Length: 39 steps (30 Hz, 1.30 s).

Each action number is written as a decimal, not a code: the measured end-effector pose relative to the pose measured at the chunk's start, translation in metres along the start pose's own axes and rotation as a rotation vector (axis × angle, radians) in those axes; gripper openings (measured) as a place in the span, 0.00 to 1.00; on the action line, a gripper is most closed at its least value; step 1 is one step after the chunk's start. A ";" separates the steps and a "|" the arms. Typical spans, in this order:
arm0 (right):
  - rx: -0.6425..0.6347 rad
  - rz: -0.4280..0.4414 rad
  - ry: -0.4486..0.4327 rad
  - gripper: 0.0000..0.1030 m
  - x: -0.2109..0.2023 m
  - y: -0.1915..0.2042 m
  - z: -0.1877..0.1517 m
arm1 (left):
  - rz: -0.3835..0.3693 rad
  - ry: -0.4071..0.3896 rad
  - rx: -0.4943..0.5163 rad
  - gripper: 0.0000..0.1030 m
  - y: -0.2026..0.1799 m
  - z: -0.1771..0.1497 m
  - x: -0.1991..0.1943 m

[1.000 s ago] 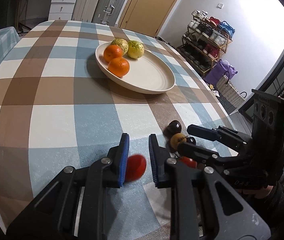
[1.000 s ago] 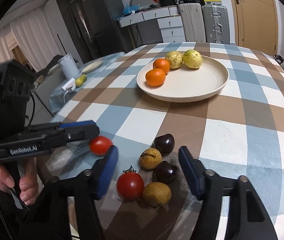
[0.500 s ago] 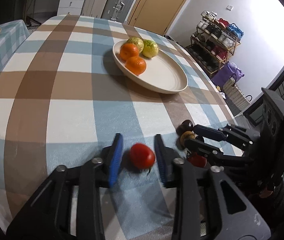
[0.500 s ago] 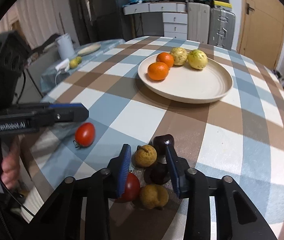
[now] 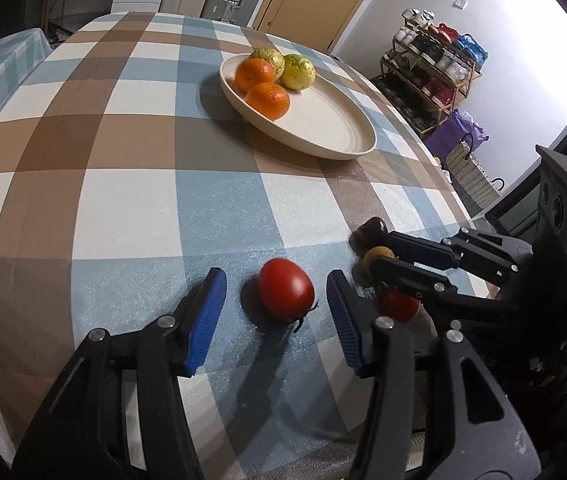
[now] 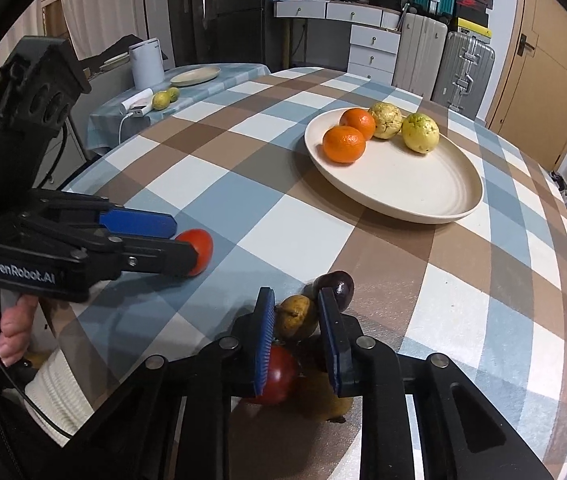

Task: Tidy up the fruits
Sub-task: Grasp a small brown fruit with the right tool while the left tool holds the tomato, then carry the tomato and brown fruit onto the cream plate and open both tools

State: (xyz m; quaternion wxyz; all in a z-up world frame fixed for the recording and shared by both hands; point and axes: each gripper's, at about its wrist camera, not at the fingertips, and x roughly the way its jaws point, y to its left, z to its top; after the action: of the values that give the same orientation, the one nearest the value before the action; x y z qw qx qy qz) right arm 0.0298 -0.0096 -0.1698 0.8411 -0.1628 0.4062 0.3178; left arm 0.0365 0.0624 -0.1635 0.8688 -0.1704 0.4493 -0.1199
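My left gripper (image 5: 275, 312) is open, its blue pads on either side of a red tomato (image 5: 286, 286) that lies on the checked tablecloth; the tomato touches neither pad. In the right wrist view the left gripper (image 6: 181, 236) partly hides that tomato (image 6: 199, 248). My right gripper (image 6: 297, 336) is nearly shut around a brownish-yellow fruit (image 6: 295, 316) in a small pile with a dark plum (image 6: 337, 284) and a second tomato (image 6: 277, 376). A cream plate (image 6: 435, 184) holds two oranges (image 6: 343, 144) and two yellow-green fruits (image 6: 419, 133).
The round table's edge runs close behind the fruit pile. A side table (image 6: 219, 80) at the left holds a plate, lemons and a white kettle. Suitcases, drawers and a door stand behind. A shoe rack (image 5: 435, 68) and bags stand to the right.
My left gripper let go of the tomato, which now lies on the cloth, and opened wider. My right gripper closed from wide open to narrow around the brownish-yellow fruit.
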 end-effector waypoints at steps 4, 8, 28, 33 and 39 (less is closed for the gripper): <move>0.030 0.022 -0.014 0.22 -0.001 -0.003 -0.001 | 0.004 0.001 0.035 0.43 -0.006 -0.001 0.004; 0.059 0.045 -0.041 0.22 -0.006 -0.007 -0.001 | 0.017 0.010 0.065 0.26 -0.011 -0.002 0.006; 0.247 0.158 -0.192 0.22 -0.020 -0.065 0.018 | -0.032 -0.090 0.070 0.26 -0.021 0.064 -0.001; 0.298 0.174 -0.232 0.22 -0.017 -0.096 0.040 | -0.040 -0.111 0.080 0.26 -0.030 0.102 0.012; 0.339 0.177 -0.250 0.22 -0.004 -0.134 0.069 | -0.048 -0.114 0.099 0.26 -0.043 0.149 0.038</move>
State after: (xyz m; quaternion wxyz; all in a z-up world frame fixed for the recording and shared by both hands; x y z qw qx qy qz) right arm 0.1573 -0.0743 -0.1223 0.8692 0.0580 0.3590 0.3351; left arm 0.1778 0.0379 -0.0942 0.8972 -0.1447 0.3884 -0.1527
